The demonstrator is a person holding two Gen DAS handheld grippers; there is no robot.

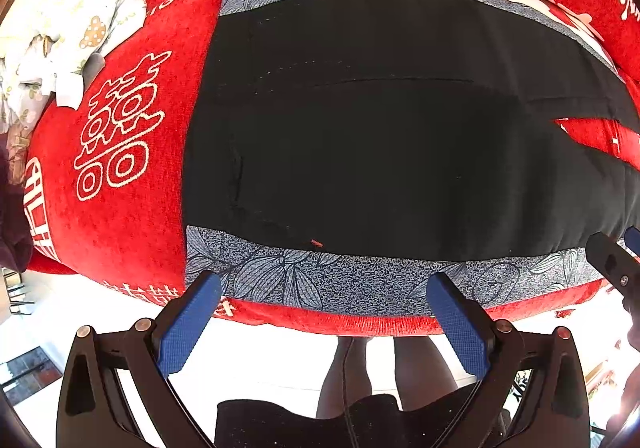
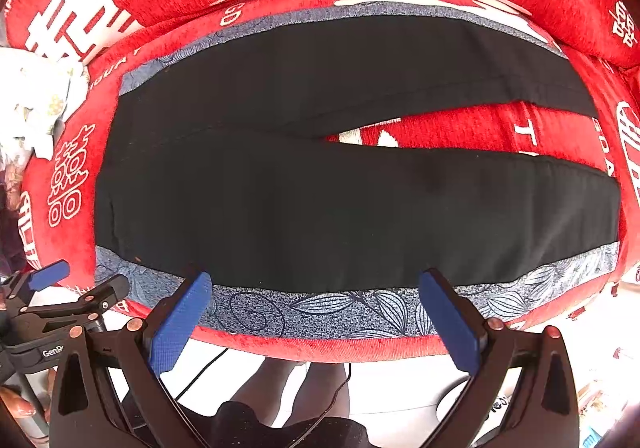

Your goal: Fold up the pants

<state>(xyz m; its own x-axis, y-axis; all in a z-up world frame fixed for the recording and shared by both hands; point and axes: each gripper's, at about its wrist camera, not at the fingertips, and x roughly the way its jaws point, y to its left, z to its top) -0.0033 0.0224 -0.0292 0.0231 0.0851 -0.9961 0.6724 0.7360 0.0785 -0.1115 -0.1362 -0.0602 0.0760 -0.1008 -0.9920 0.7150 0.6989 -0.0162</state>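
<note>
Red sofa cover [image 1: 132, 232] with white characters spans everything ahead of both tongs; its front edge runs just beyond the fingertips.

Black pants [image 1: 360, 152] with blue-grey floral side strips lie spread flat on the cover, directly ahead of both tongs. Waist end lies ahead-left of the left gripper [image 1: 324, 312]. Legs run off to the right and part in a narrow V showing red cover between them, ahead-right of the right gripper [image 2: 316, 308]. The near floral strip sits just beyond both sets of fingertips; contact cannot be judged.

White floral cloth [image 1: 68, 36], bunched, lies far ahead-left of the left tongs, apart from the pants.

Left tongs: fingers spread wide, nothing between the blue pads [image 1: 188, 328].
Right tongs: likewise spread wide, holding nothing.
</note>
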